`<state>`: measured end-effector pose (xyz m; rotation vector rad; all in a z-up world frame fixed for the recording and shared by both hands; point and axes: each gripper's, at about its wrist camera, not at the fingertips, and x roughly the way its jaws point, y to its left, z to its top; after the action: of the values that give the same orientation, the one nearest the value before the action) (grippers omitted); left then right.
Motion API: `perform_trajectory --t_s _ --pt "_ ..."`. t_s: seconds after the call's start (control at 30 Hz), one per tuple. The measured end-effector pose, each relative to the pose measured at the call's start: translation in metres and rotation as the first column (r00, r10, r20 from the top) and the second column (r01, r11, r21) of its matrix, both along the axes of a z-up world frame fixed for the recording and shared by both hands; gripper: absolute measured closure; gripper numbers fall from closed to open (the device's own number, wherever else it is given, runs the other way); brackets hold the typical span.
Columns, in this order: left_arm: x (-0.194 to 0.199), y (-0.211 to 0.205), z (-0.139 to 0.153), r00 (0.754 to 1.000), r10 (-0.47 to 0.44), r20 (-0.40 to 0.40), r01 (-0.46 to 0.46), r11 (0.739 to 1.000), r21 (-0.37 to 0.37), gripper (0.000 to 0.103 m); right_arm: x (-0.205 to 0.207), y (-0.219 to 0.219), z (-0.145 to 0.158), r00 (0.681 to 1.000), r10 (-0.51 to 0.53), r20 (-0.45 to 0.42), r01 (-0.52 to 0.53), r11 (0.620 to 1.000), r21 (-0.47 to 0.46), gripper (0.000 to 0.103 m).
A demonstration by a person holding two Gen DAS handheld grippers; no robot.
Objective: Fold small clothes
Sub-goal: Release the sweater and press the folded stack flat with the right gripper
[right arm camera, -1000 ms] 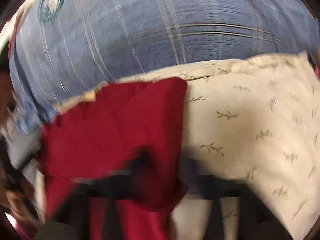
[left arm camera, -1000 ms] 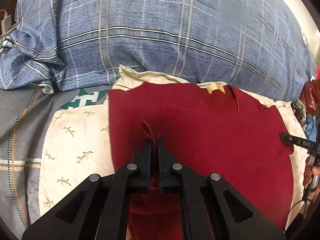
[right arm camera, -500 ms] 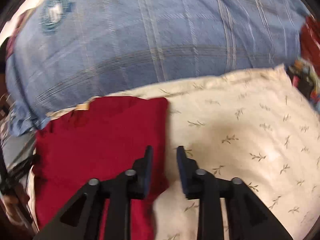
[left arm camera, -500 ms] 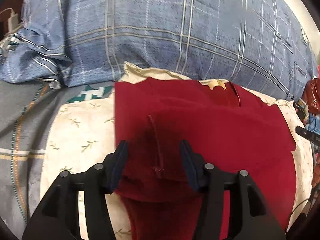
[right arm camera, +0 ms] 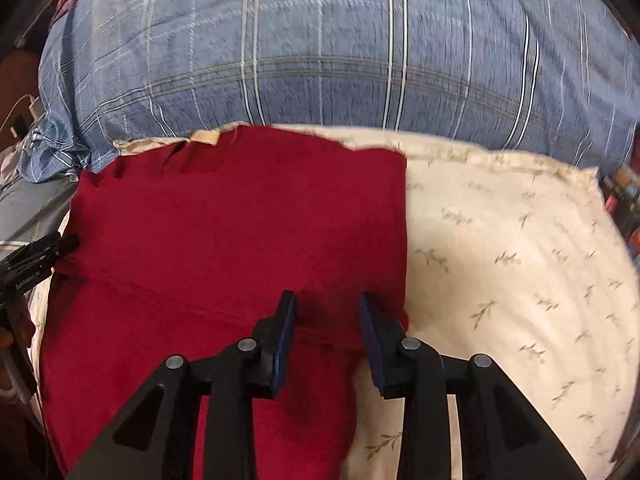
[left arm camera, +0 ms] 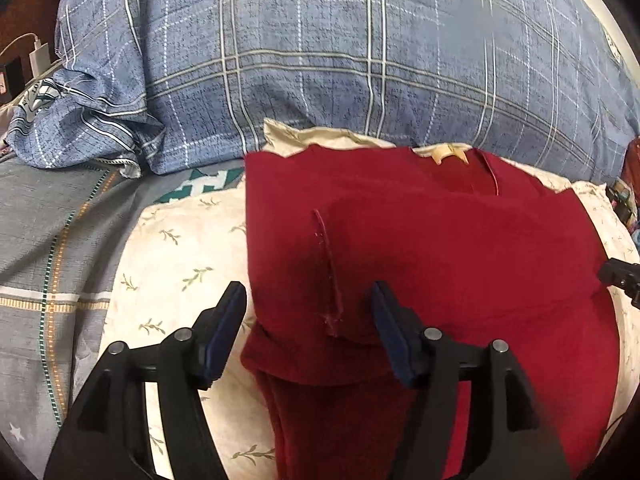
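A dark red garment lies partly folded on a cream leaf-print pillow; a folded flap with a seam edge lies on top near its left side. My left gripper is open and empty, its jaws straddling the flap's near edge. In the right wrist view the garment covers the left half of the pillow. My right gripper is open and empty above the garment's near right corner. The other gripper's tip shows at each view's edge.
A large blue plaid pillow rises directly behind the cream pillow. Grey patterned bedding lies to the left. A white charger and cable sit at the far left. Cluttered items sit at the right edge.
My left gripper let go of the red fabric and opened wide; the flap now lies flat. My right gripper released the garment, opened, and settled over its near right corner.
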<state>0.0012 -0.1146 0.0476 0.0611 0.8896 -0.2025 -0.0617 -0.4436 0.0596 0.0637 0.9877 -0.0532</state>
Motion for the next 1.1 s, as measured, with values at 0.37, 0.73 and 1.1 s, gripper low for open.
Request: perform_trajectory --t_s 0.37,0.73,1.1 --pt "0.020 0.000 -0.006 1.000 0.028 -0.004 -0.027 0.999 0.021 0.038 0.056 0.002 0.001 0.998 -0.048 0.049 0.046 0.998 0.039 0.054" --pt "0.027 0.005 -0.011 0.999 0.043 -0.006 -0.043 0.999 0.001 0.029 0.090 -0.008 -0.027 0.994 -0.109 0.022 0.109 0.994 -0.004 0.055" --pt "0.023 0.006 -0.010 0.999 0.043 -0.001 -0.043 0.999 0.012 0.029 0.015 -0.004 0.000 0.997 -0.076 0.013 0.076 0.997 -0.014 0.046"
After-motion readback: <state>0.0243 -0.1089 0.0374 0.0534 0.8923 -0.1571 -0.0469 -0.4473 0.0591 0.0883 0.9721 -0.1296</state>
